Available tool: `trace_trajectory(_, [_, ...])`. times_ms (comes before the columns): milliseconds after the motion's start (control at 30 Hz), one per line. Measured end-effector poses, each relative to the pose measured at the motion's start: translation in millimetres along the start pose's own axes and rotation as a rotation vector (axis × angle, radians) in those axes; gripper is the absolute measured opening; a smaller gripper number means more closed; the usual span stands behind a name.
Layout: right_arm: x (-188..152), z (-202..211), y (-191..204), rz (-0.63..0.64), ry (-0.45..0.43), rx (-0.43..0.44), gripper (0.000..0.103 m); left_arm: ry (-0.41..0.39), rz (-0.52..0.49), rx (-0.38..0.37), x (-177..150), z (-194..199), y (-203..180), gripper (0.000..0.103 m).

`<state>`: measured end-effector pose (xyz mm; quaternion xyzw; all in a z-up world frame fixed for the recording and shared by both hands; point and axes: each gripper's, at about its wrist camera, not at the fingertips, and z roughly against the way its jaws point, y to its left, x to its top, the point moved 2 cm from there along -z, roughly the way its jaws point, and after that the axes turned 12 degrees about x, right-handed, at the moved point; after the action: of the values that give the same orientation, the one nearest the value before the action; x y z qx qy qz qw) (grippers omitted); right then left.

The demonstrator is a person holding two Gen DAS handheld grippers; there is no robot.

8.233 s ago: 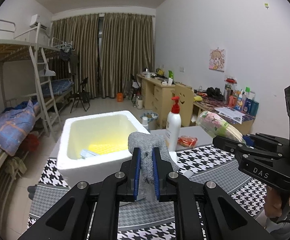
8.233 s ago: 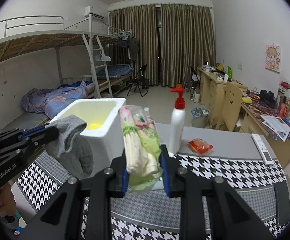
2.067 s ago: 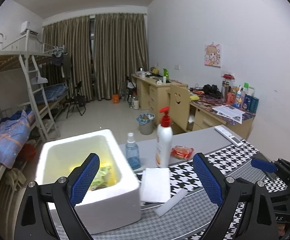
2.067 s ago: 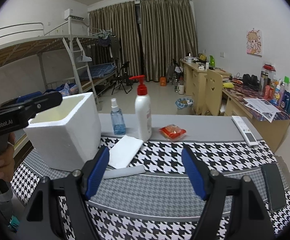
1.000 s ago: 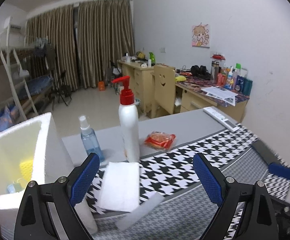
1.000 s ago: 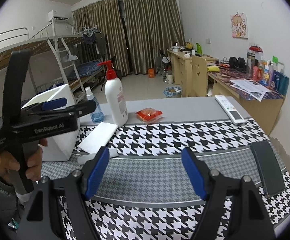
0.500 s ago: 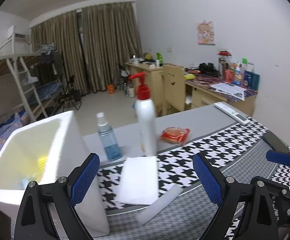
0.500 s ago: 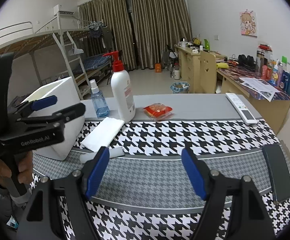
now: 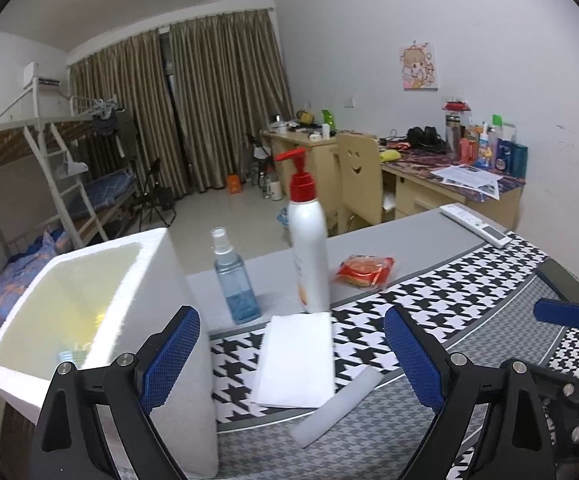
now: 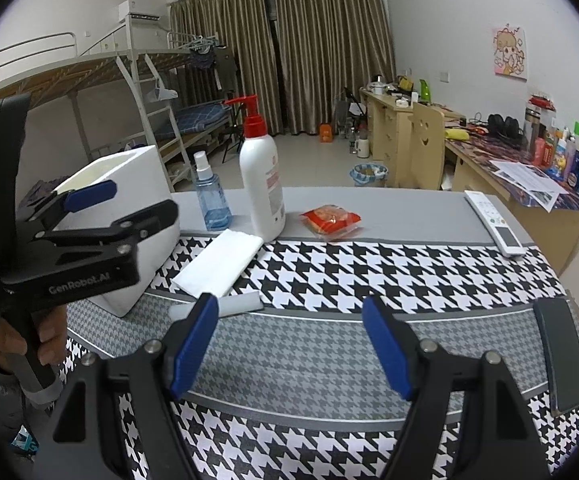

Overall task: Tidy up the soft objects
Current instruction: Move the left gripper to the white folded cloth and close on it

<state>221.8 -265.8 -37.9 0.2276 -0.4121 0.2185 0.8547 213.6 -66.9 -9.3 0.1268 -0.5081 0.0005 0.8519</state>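
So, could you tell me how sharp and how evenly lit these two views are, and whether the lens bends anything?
Left wrist view: mild blur on the pump bottle and red packet; the foam box interior glows yellowish. Right wrist view: sharper, the bottle label readable, lighting even with soft shadows. Both views: fisheye bowing of the table edges and the walls, dark corners around the image circle.

White lettering reading "GenRobot.AI" ran along the black body of the left gripper [image 10: 109, 204]; print on the pump bottle [image 10: 260, 184] and the desk papers [image 10: 529, 176] was too small to read.
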Motion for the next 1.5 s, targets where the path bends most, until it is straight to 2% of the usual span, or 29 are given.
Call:
trace_trajectory(133, [-1, 0, -2, 0.0, 0.005, 0.003, 0.078, 0.008, -0.01, -0.006, 2, -7, -9, 0.092])
trace_trajectory(467, [-4, -16, -1, 0.009, 0.041, 0.018, 0.078, 0.094, -0.021, -0.018, -6, -38, -23, 0.082])
trace_trajectory(833, [-4, -34, -1, 0.022, 0.091, 0.033, 0.078, 0.235, 0.007, 0.038, -34, -77, -8, 0.071])
trace_trajectory(1133, [-4, -46, -1, 0.022, 0.118, 0.043, 0.078, 0.313, -0.002, 0.031, -50, -93, -7, 0.066])
trace_trajectory(1433, [-5, -61, 0, 0.043, 0.165, 0.051, 0.078, 0.421, -0.004, -0.017, -66, -114, -7, 0.042])
trace_trajectory(1500, [-5, -65, 1, 0.054, 0.18, 0.056, 0.078, 0.415, -0.001, -0.024, -66, -112, -7, 0.037])
